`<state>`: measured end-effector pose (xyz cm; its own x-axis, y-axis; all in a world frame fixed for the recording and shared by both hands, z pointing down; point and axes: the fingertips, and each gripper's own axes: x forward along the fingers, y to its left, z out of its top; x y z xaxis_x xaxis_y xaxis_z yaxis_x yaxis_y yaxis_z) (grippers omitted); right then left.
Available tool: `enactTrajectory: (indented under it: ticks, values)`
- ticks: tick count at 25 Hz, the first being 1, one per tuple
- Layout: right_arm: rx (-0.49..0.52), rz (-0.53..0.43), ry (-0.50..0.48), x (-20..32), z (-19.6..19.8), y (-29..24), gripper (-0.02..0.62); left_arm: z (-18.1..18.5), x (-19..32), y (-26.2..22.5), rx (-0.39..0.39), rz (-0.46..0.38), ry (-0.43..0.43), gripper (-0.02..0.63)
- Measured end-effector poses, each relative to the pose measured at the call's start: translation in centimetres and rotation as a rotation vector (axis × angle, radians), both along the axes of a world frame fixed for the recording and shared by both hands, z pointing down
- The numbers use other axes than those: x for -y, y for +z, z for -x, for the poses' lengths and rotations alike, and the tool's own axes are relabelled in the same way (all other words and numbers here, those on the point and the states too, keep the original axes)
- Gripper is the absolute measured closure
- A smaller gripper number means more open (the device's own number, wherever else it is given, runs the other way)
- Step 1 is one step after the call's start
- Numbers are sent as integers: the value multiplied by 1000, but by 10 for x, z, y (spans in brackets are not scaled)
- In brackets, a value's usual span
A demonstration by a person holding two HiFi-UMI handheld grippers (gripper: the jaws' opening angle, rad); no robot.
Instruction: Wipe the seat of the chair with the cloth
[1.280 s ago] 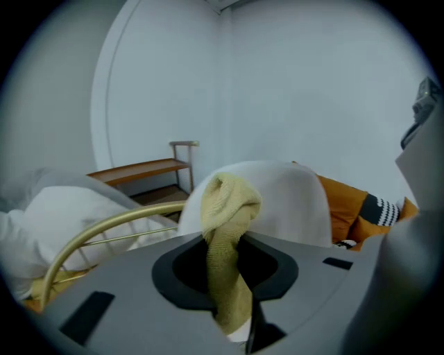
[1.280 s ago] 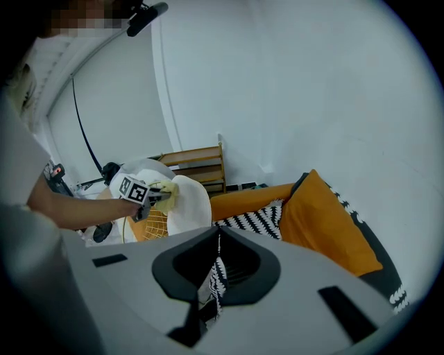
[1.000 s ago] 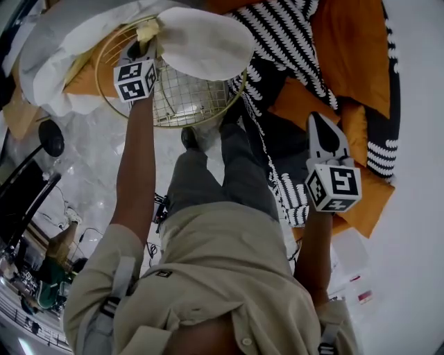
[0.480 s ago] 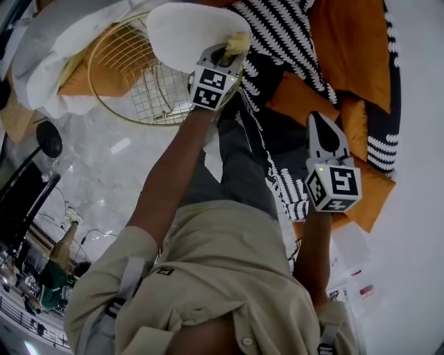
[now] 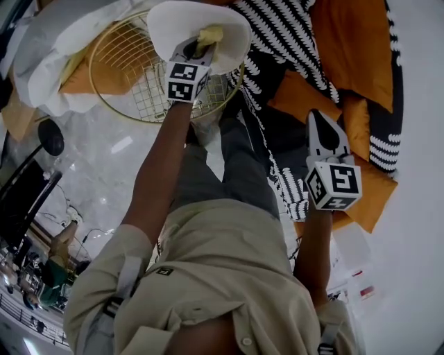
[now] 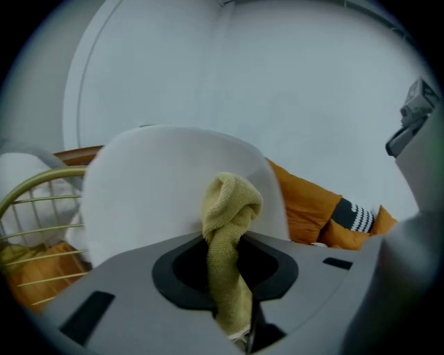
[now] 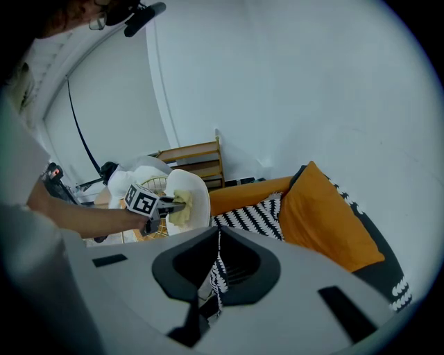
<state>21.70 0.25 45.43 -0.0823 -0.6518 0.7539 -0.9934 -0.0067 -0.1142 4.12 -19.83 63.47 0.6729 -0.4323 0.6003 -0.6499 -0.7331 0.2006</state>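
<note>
Left gripper [image 5: 195, 49] jaws clamped on the yellow cloth [image 6: 229, 215]; the cloth bunches past the tips, against the white seat [image 6: 149, 191] straight ahead. Right gripper [image 5: 318, 123] jaws together and empty, well apart from the seat, striped throw [image 7: 251, 213] ahead of it.

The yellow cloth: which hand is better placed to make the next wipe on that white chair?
Left. The left gripper is shut on the cloth, right at the white chair seat. The right gripper holds nothing and sits off over the sofa.
</note>
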Motion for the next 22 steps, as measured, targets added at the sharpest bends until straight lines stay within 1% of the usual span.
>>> enactTrajectory:
  ticks: [3, 5, 7, 9, 13, 16, 18, 19, 20, 22]
  values:
    - [2, 4, -2, -3, -1, 2, 571, 79, 46, 2, 51, -22, -160, 513]
    - [2, 8, -1, -4, 0, 5, 569, 127, 72, 2, 94, -39, -241, 514]
    - [4, 13, -3, -5, 1, 7, 571, 155, 86, -1, 127, -57, -271, 514]
    - [5, 16, -8, -4, 4, 9, 569, 161, 89, -3, 138, -69, -267, 514]
    - [6, 13, -14, -4, 4, 8, 570, 149, 81, 0, 115, -59, -281, 515]
    - [2, 14, -7, -4, 0, 9, 569, 129, 70, 6, 96, -41, -290, 514]
    - [1, 21, 0, -7, -2, 12, 570, 102, 53, 11, 65, -15, -283, 514]
    - [3, 24, 3, -8, -1, 14, 569, 82, 40, 15, 45, 5, -266, 514]
    - [5, 26, 4, -9, -1, 15, 569, 59, 25, 19, 26, 30, -236, 514]
    - [6, 28, 4, -10, -1, 16, 570, 7, -11, 26, -10, 83, -139, 514]
